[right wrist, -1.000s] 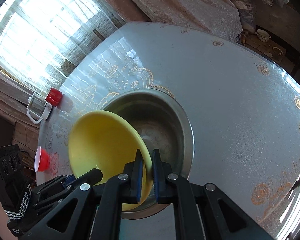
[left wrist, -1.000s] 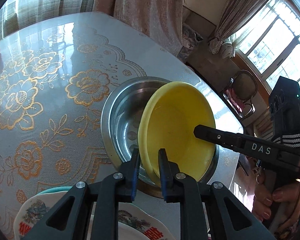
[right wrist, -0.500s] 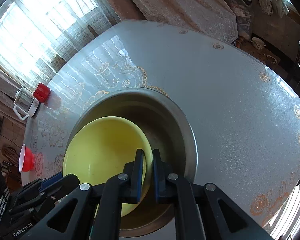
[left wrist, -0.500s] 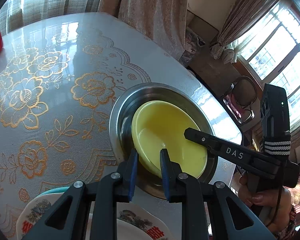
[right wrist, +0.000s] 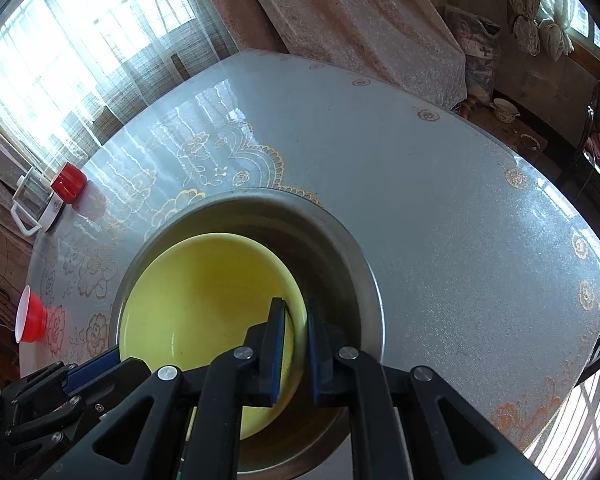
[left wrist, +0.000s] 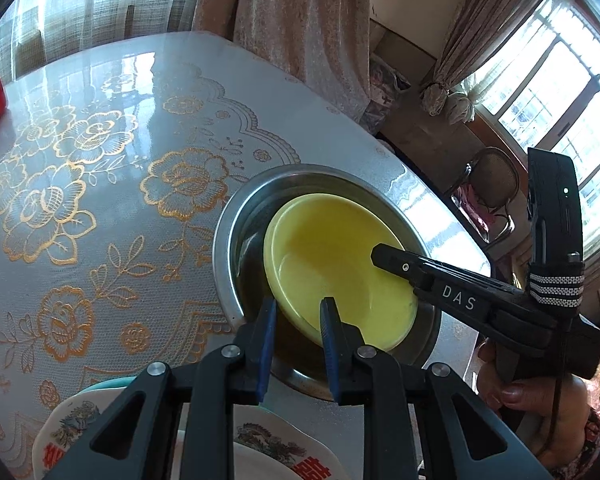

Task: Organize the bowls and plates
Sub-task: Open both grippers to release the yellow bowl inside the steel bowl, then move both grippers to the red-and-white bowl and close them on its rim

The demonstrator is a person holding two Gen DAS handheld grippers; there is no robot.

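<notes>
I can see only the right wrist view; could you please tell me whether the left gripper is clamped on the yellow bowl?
Observer: It does not appear so. The left gripper straddles the near rim of the yellow bowl, but its pads stand wider than the rim, with a gap showing.
Operator: Thank you. Is anything else lying close to that gripper?
Observer: Yes, patterned plates with red characters lie on the table under it, just this side of the steel basin.
</notes>
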